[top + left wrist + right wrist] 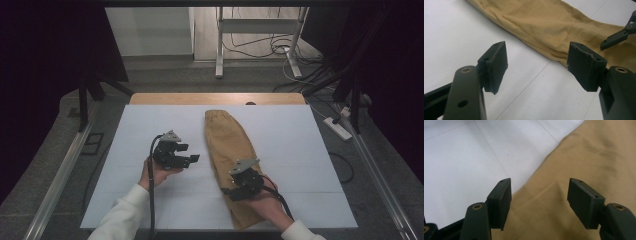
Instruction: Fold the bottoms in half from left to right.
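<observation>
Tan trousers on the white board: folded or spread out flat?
Folded. The tan trousers lie lengthwise as one narrow strip on the white board, gathered waistband at the far end, with no separate leg showing beside it.

The trousers (pixel 230 160) lie lengthwise on the sheet (pixel 300 150). The left gripper (pixel 186 153) is beside them, left. The right gripper (pixel 231 190) is over their near end.

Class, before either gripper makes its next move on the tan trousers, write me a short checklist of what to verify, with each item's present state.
1. Left gripper open, nothing between the pads: ok.
2. Right gripper open above the cloth: ok.
3. Tan trousers lie flat and folded lengthwise on the white sheet: ok.
4. Right pads gripping cloth: not ok, not yet.
5. Left gripper over the trousers: not ok, beside them.
6. Near end of the trousers: cannot tell, hidden by the right hand.
</observation>
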A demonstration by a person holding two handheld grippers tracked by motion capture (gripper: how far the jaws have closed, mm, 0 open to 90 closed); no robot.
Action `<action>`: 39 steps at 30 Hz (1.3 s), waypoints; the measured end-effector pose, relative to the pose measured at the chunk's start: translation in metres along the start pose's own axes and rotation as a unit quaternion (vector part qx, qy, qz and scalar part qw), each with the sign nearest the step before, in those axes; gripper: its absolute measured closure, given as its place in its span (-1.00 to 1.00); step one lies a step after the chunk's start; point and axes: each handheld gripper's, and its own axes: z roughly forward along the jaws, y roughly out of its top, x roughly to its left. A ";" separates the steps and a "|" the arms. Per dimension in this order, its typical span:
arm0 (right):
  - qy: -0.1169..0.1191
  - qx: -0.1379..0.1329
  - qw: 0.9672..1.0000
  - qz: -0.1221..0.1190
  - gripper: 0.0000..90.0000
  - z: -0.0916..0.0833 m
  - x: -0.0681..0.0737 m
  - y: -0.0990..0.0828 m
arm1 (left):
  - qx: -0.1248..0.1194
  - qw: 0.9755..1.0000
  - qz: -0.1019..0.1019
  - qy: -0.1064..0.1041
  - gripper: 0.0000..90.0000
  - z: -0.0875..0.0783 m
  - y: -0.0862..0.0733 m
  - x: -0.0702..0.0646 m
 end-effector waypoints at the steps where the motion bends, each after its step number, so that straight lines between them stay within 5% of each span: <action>1: 0.000 0.002 1.000 -0.002 -0.20 0.002 0.001 0.000 | 0.000 1.000 0.000 0.000 -0.29 0.000 0.000 0.000; 8: 0.000 0.020 1.000 -0.015 -0.24 0.013 0.010 0.000 | 0.001 1.000 -0.001 0.001 -0.29 0.000 0.000 0.001; 14: -0.022 0.044 0.998 -0.042 -0.24 0.018 0.014 -0.002 | 0.003 1.000 -0.001 0.003 -0.29 0.001 -0.001 0.001; 22: -0.032 0.055 0.998 -0.028 -0.19 0.017 0.011 -0.003 | 0.000 1.000 0.001 0.004 -0.29 0.000 -0.001 0.000; 29: -0.021 0.065 0.998 -0.013 0.30 0.014 0.007 -0.002 | 0.000 1.000 0.001 0.004 -0.29 0.000 -0.001 0.000; 35: -0.036 0.083 0.996 -0.019 0.76 0.011 0.007 -0.001 | 0.002 1.000 0.003 0.004 -0.29 0.000 0.000 -0.001; 39: -0.028 0.079 0.996 -0.005 0.85 0.009 0.003 -0.002 | 0.001 1.000 0.002 0.005 -0.29 0.000 -0.001 -0.001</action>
